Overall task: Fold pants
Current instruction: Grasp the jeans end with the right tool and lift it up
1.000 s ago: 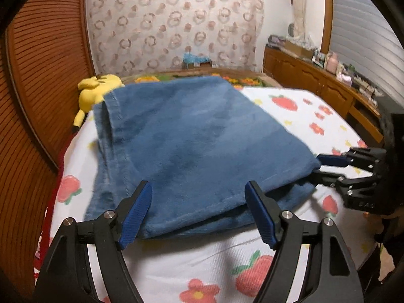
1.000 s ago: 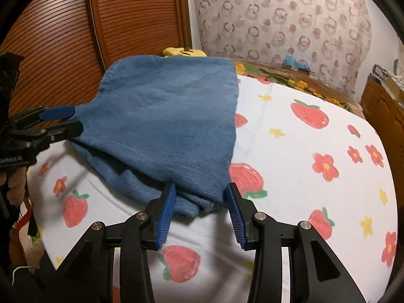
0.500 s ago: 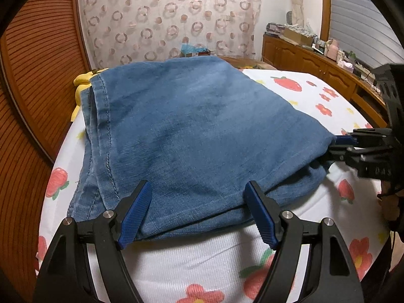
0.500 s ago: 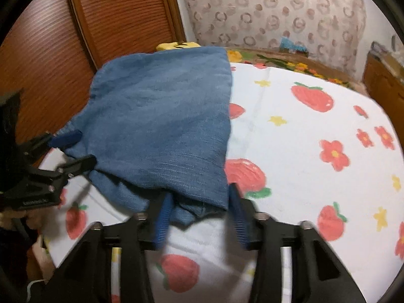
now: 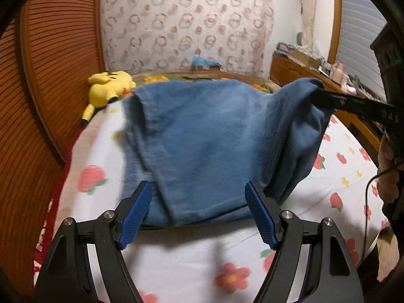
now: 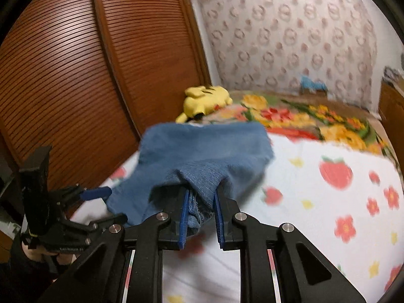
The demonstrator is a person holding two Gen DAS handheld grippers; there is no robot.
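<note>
The blue denim pants (image 5: 207,139) lie folded on the strawberry-print bed sheet (image 5: 176,260). My left gripper (image 5: 197,212) is open, its blue pads (image 5: 135,214) either side of the near fold edge, not clamped. My right gripper (image 6: 200,212) is shut on the right corner of the pants (image 6: 202,176) and lifts it off the bed; in the left wrist view it (image 5: 320,93) holds that corner raised. The left gripper also shows in the right wrist view (image 6: 101,193) at the pants' left edge.
A yellow plush toy (image 5: 108,85) lies at the far left of the bed by the brown slatted wardrobe door (image 6: 88,75). A floral blanket (image 6: 315,123) covers the bed's far end. A wooden cabinet (image 5: 298,73) with clutter stands at the right.
My right gripper has closed on the pants' right corner and lifted it up and inward. My left gripper has stayed open at the near edge.
</note>
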